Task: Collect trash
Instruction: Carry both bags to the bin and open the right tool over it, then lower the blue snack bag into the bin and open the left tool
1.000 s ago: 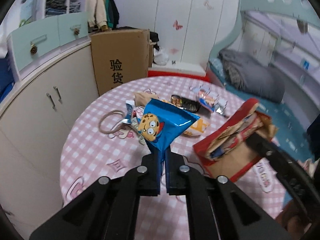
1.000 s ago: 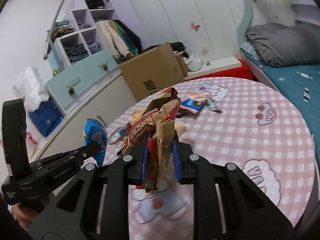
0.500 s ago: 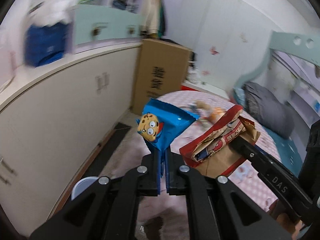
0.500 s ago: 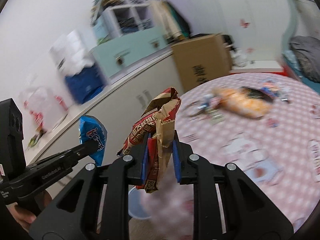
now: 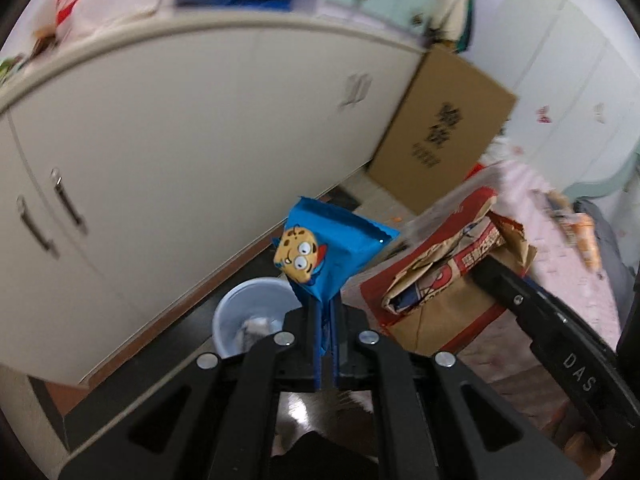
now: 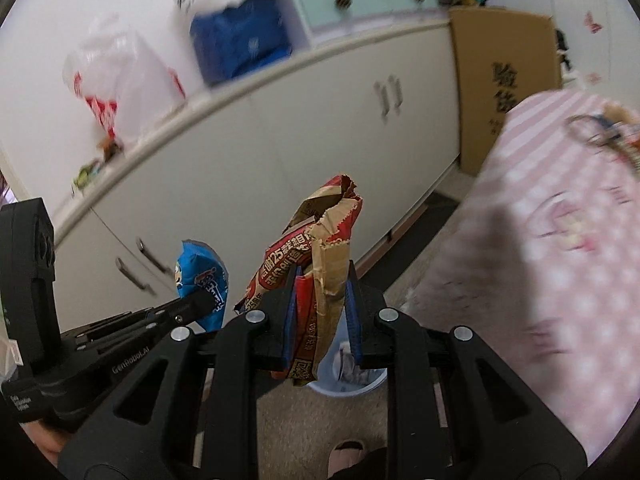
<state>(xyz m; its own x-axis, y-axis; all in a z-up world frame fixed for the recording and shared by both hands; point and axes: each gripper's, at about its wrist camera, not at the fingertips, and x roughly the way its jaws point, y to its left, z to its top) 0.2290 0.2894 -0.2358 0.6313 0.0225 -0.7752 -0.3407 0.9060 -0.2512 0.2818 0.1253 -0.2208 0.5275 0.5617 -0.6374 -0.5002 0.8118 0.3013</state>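
My left gripper (image 5: 325, 312) is shut on a blue snack wrapper (image 5: 332, 248) with a cartoon cookie face; the wrapper also shows in the right wrist view (image 6: 202, 280). My right gripper (image 6: 321, 300) is shut on a crumpled red-and-brown paper bag (image 6: 320, 248), seen at right in the left wrist view (image 5: 440, 280). A pale blue trash bin (image 5: 248, 320) stands on the floor just below and beyond the left gripper, with some trash inside. In the right wrist view the bin (image 6: 348, 376) sits below the jaws, mostly hidden.
A long cream cabinet (image 5: 160, 152) runs behind the bin. A cardboard box (image 5: 444, 136) stands against it. The round table with a pink checked cloth (image 6: 560, 240) is at right, with more wrappers at its far side. My slippered foot (image 6: 346, 456) shows at the bottom.
Both grippers have swung left, away from the table, and tipped down toward the floor. The trash bin is now close under them. Both still hold their trash.
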